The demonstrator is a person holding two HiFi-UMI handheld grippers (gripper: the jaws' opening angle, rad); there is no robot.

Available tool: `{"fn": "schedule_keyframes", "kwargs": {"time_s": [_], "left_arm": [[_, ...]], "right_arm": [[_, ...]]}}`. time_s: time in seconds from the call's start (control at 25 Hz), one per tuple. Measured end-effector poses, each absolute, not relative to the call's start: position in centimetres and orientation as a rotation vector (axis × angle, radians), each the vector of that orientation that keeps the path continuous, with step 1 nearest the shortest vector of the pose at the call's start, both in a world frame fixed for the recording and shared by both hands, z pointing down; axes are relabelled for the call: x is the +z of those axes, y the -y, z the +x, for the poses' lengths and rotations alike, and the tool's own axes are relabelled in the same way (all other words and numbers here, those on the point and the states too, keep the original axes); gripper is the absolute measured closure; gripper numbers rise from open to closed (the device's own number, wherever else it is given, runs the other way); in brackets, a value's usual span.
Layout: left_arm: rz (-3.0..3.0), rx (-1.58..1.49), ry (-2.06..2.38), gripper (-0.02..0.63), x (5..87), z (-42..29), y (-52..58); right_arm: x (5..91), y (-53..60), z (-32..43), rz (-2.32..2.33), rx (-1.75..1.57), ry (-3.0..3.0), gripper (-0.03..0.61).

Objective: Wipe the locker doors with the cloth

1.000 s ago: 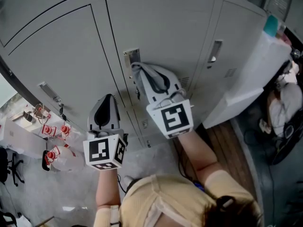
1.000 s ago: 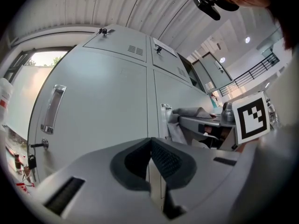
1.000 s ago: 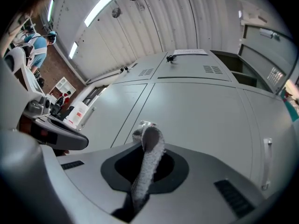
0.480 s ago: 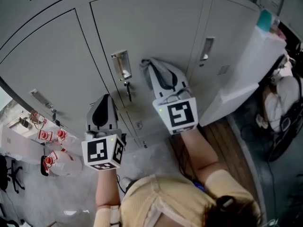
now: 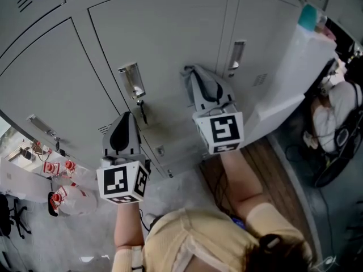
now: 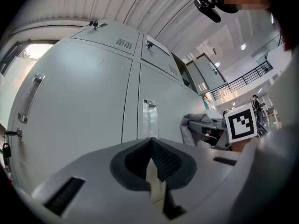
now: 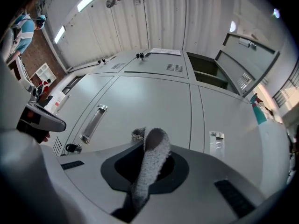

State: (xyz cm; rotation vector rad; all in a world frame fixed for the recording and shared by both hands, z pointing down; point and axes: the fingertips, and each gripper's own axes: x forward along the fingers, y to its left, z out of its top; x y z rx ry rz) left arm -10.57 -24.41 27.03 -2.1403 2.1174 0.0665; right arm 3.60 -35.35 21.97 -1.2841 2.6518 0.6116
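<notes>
Grey locker doors fill the view. My right gripper (image 5: 197, 79) is shut on a grey cloth (image 5: 199, 84) and holds it against the right part of the middle door (image 5: 170, 33), right of its handle (image 5: 131, 79) and hanging key (image 5: 142, 113). In the right gripper view the cloth (image 7: 152, 157) folds up out of the shut jaws. My left gripper (image 5: 123, 126) hangs lower, in front of the seam between the left and middle doors. Its jaws are shut with nothing between them (image 6: 152, 158). From the left gripper view the cloth (image 6: 196, 123) shows beside the handle (image 6: 149, 118).
A white cabinet (image 5: 295, 78) with a teal-capped bottle (image 5: 309, 16) on top juts out at the right. The right-hand door carries a handle (image 5: 237, 52). Red-and-white items (image 5: 59, 186) lie on the floor at the left, and bags and cables (image 5: 337, 123) at the far right.
My right gripper has carried the cloth to the right across the middle door, away from the handle. The left gripper has barely moved.
</notes>
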Motion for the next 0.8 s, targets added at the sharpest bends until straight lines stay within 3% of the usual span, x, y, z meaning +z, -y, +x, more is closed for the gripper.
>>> {"fn": "schedule_keyframes", "kwargs": {"time_s": [0.8], "left_arm": [[-2.153, 0.051, -2.106, 0.612, 27.3, -9.8, 24.1]], "right_arm": [[24.5, 39.6, 11.8, -1.597, 0.529, -2.539, 0.563]]}}
